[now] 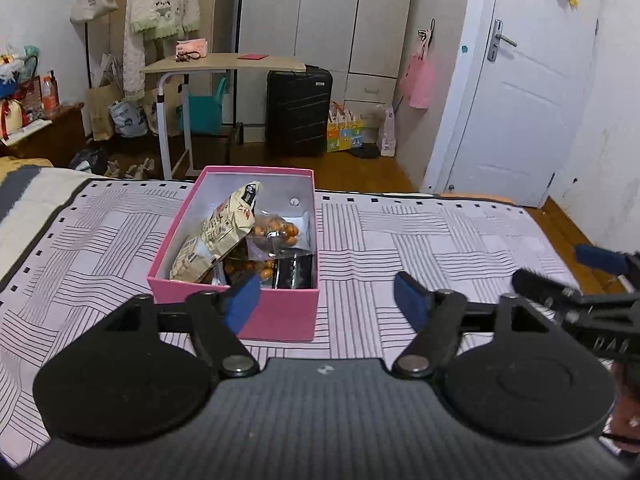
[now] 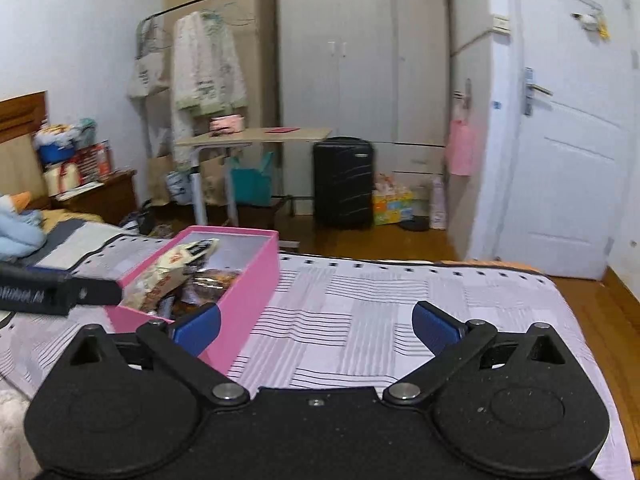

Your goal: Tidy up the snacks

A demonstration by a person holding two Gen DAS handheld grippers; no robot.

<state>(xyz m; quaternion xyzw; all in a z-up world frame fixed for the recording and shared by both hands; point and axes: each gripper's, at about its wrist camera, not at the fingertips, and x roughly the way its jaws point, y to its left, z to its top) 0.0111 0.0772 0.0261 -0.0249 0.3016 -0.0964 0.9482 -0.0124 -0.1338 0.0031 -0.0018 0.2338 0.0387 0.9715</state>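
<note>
Box (image 1: 236, 264) at 11 o'clock on the bed (image 1: 400, 240), snacks (image 1: 224, 232) piled loosely inside, likely gathered there for sorting. My left claw (image 1: 326, 300) spread wide, empty, just short of its near wall. My right claw (image 2: 316, 326) also spread, holding nothing, box (image 2: 240, 280) at its 10 o'clock.

Left gripper (image 1: 326, 298): jaws spread wide, nothing between the 2 blue pads (image 1: 243, 300); held level, pointing forward. Right gripper (image 2: 316, 328): jaws likewise spread wide, 2 blue pads (image 2: 434, 327) empty, held level. In the left wrist view the right gripper shows at the right edge, close alongside. In the right wrist view the left gripper shows at the left edge. Neither grips anything.
</note>
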